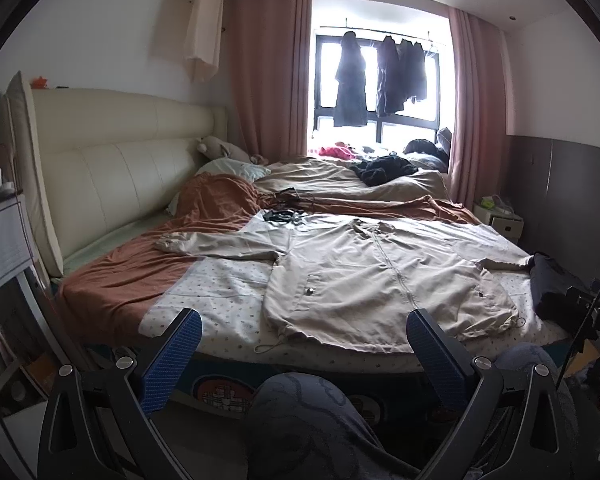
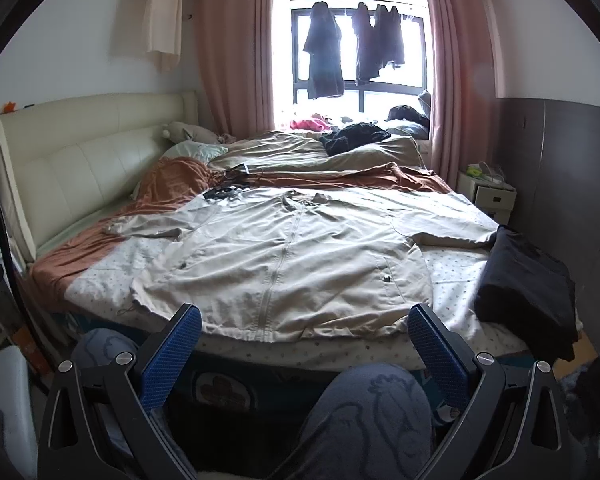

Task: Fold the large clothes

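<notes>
Currently both my left claw point(image 1: 304, 344) and right claw point(image 2: 304, 340) are hanging wide open, empty. Jacket point(image 2: 284, 256) is lying flat on the bed point(image 2: 452, 272); looking light, limp; pinching sleeve cuffs seems best.

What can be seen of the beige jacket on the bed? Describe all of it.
The beige jacket lies face up and zipped on the dotted sheet, spread flat with both sleeves out sideways. It looks like thin, wrinkled woven fabric, with a collar at the far end, a centre zip, a snap pocket on each side and a drawstring hem nearest the camera. One sleeve reaches onto the rust-orange blanket; the other ends at the folded dark garment. Neither gripper touches it.
</notes>
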Available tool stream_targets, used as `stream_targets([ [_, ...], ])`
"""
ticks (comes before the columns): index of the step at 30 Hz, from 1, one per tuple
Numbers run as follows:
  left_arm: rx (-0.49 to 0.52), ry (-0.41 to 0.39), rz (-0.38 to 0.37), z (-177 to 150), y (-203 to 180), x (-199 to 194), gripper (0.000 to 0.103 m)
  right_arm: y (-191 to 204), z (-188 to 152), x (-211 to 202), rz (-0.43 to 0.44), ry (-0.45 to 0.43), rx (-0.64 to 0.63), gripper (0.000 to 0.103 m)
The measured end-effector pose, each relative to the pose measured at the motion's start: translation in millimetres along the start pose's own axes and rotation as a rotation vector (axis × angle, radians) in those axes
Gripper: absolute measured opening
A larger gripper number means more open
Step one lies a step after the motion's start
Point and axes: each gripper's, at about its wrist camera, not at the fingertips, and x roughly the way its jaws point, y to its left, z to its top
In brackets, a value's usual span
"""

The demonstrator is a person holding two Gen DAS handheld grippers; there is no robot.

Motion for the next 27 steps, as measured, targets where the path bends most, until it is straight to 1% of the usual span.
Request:
stream_targets([
  [4, -0.003, 0.004, 0.012, 2.0, 1.7, 7.1, 0.103, -1.2, 4.4, 6.6, 0.02, 0.007, 0.0, 0.103],
  [13, -0.02, 0.022, 0.05, 13.7, 9.4, 40.0, 0.103, -3.5, 22.2, 46.1, 0.049, 0.014, 0.002, 0.103],
  [17, -0.018, 0.038, 0.067, 17.7, 11.9, 54.6, 0.103, -0.6, 34.5, 64.9, 0.038, 0.0, -0.004, 0.103],
  [19, -0.02, 0.047, 0.072, 21.9, 12.9, 62.8, 0.103, 1.0, 43.6, 76.3, 0.069, 0.002, -0.004, 0.103],
  [23, -0.034, 0.051, 0.094, 32.3, 15.8, 78.0, 0.103, 3.9, 61.7, 94.5, 0.101, -0.015, -0.02, 0.103],
  [27, -0.038, 0.065, 0.12, 45.5, 17.4, 96.5, 0.103, 4.9, 76.7, 116.0, 0.125, -0.014, -0.043, 0.103],
])
